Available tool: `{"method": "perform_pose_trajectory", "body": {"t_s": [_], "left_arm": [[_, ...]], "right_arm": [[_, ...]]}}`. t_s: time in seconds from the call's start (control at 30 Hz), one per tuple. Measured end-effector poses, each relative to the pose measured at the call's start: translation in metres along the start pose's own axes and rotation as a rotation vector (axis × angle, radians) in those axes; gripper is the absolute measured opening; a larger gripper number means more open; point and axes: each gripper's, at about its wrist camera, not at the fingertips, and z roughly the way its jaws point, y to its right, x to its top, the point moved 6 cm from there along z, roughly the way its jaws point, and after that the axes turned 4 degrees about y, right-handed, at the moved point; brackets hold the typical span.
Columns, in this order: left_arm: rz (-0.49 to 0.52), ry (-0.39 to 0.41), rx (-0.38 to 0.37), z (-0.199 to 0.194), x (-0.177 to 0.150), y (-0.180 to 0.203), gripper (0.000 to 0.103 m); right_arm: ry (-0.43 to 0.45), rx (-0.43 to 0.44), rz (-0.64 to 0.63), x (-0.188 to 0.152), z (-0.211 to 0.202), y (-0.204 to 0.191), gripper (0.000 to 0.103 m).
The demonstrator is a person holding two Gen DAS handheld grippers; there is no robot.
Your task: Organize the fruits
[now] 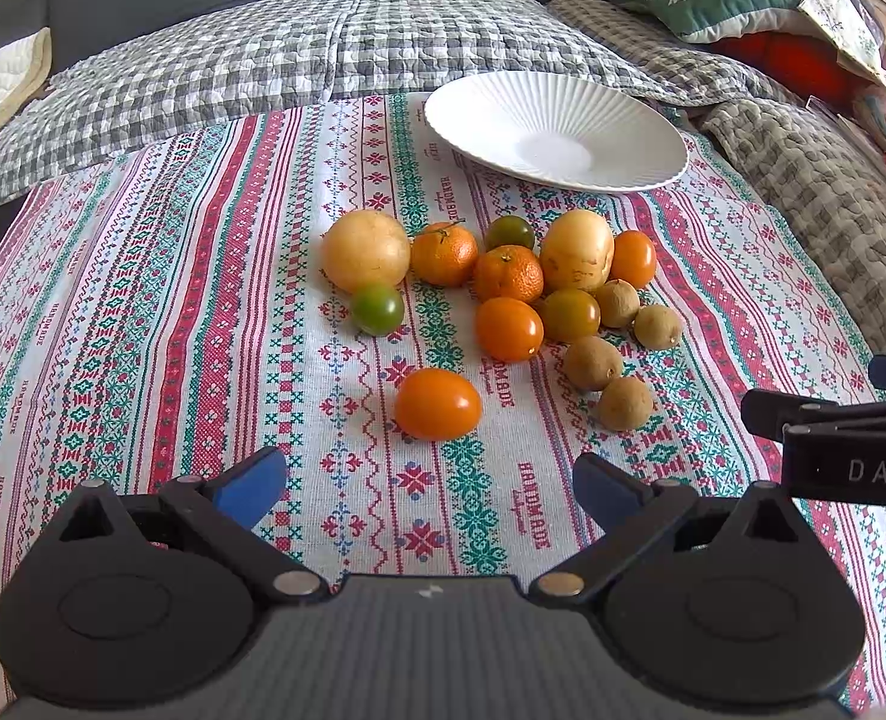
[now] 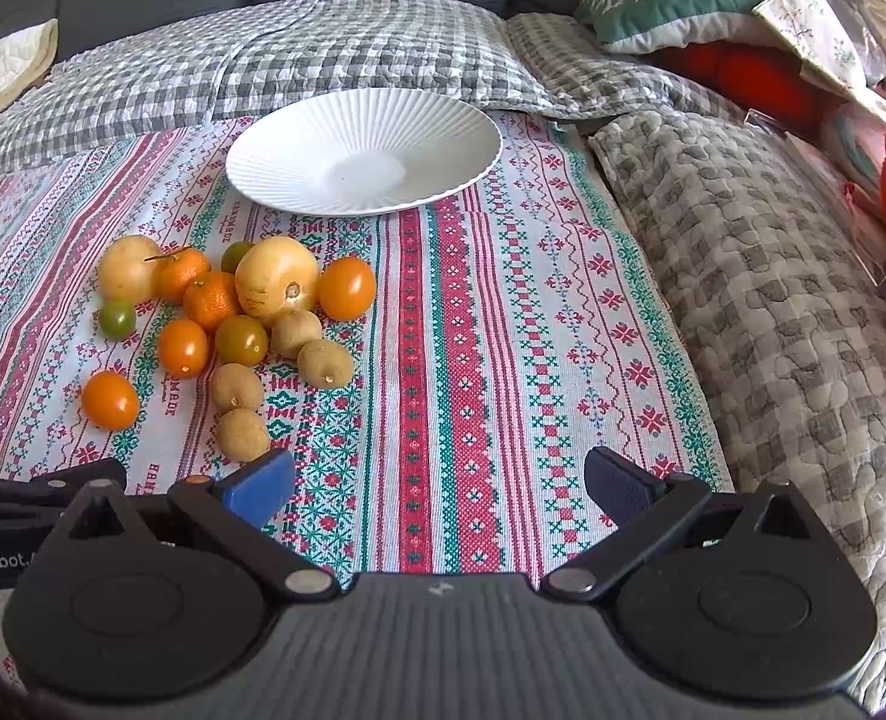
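I see the fruit pile (image 1: 491,300) on the patterned tablecloth (image 1: 203,330), the empty white plate (image 1: 557,132) at one o'clock from it, a checked quilt (image 1: 233,60) beyond. My left gripper (image 1: 431,486) and right gripper (image 2: 440,486) gape wide, holding nothing.

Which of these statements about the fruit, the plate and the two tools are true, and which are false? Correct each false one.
1. The white plate holds no fruit. True.
2. The left tool grips an orange tomato. False: its jaws are open and empty; the nearest orange tomato lies on the tablecloth.
3. Four small brown fruits lie on the cloth. True.
4. The right tool is shut. False: it is open.
5. All the tomatoes are orange. False: one tomato is green.
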Motion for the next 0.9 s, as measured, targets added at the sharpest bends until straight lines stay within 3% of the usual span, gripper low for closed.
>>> {"method": "perform_pose_trajectory", "body": {"t_s": [0.27,0.5,0.73,0.9], "left_arm": [[-0.004,0.009,0.000,-0.001,0.006,-0.005,0.097],[0.020,0.055,0.003,-0.006,0.025,-0.020,0.097],[0.043,0.063,-0.038,-0.001,0.046,-0.035,0.097],[0.009,0.068,-0.069,0.018,0.062,-0.045,0.096]], "right_arm": [[0.010,0.001,-0.002,0.000,0.002,0.002,0.103],[0.036,0.153,0.039,0.012,0.000,0.004,0.103],[0.098,0.239,0.042,0.038,-0.004,0.003,0.103],[0.094,0.375,0.068,0.055,0.002,-0.009,0.092]]}}
